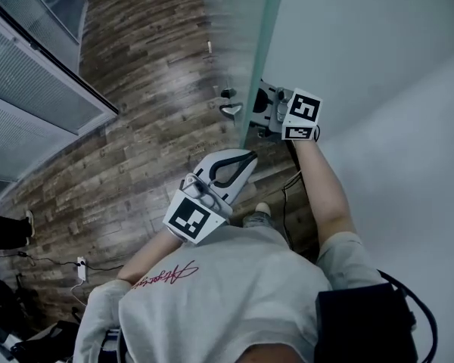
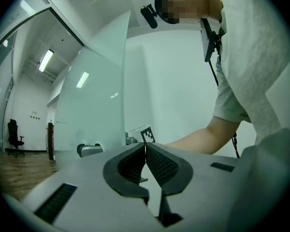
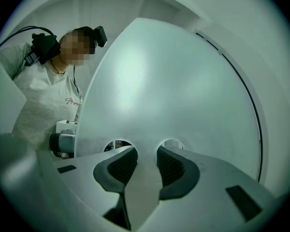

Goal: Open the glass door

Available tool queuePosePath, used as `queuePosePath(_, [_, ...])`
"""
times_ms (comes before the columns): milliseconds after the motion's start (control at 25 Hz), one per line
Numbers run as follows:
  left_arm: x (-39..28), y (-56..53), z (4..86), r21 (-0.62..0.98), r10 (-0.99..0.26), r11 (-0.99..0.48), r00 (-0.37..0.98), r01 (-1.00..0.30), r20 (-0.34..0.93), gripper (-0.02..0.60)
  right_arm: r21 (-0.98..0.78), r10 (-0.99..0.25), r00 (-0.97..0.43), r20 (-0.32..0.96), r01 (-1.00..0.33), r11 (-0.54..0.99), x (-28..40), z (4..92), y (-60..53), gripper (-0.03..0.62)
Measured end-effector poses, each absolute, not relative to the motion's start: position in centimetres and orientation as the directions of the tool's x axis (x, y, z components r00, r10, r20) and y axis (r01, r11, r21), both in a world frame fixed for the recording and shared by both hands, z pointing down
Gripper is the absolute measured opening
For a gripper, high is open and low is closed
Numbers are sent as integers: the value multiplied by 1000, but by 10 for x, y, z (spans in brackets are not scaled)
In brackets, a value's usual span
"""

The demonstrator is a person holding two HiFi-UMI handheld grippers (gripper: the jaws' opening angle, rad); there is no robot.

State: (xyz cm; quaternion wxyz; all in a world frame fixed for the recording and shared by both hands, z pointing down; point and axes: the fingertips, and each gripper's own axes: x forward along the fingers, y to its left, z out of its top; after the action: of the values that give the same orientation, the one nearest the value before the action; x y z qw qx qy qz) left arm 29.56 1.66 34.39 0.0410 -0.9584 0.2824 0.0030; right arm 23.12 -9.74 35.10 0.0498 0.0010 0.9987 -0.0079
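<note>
The frosted glass door (image 1: 262,51) stands edge-on in the head view, with a metal lever handle (image 1: 231,110) on its left face. My right gripper (image 1: 260,106) is on the door's right side at handle height, pointing at the glass near its free edge. In the right gripper view its jaws (image 3: 146,154) are open and the door (image 3: 174,95) fills the gap; nothing distinct sits between them. The handle (image 3: 62,142) shows past the door's edge. My left gripper (image 1: 247,157) hangs left of the door, shut and empty (image 2: 145,151), facing the door (image 2: 96,95) and handle (image 2: 89,150).
A white wall (image 1: 393,89) runs close on the right. Wood flooring (image 1: 136,127) spreads to the left, bounded by a glazed partition with blinds (image 1: 30,97). A cable and socket (image 1: 81,267) lie on the floor. An office chair (image 2: 14,135) stands far off.
</note>
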Motion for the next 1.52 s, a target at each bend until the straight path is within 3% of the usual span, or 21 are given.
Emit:
queuePosePath(640, [400,-22,348,-33,-533,-845,845,-534,-44,18,-24,106,-989,-104,109,994,295,359,-127,130])
queuePosePath(1520, [472,-38,344,-70,-557,-826,829,-560,-53,18,-31,88,-989,-122,93,995,377,356,-153,132])
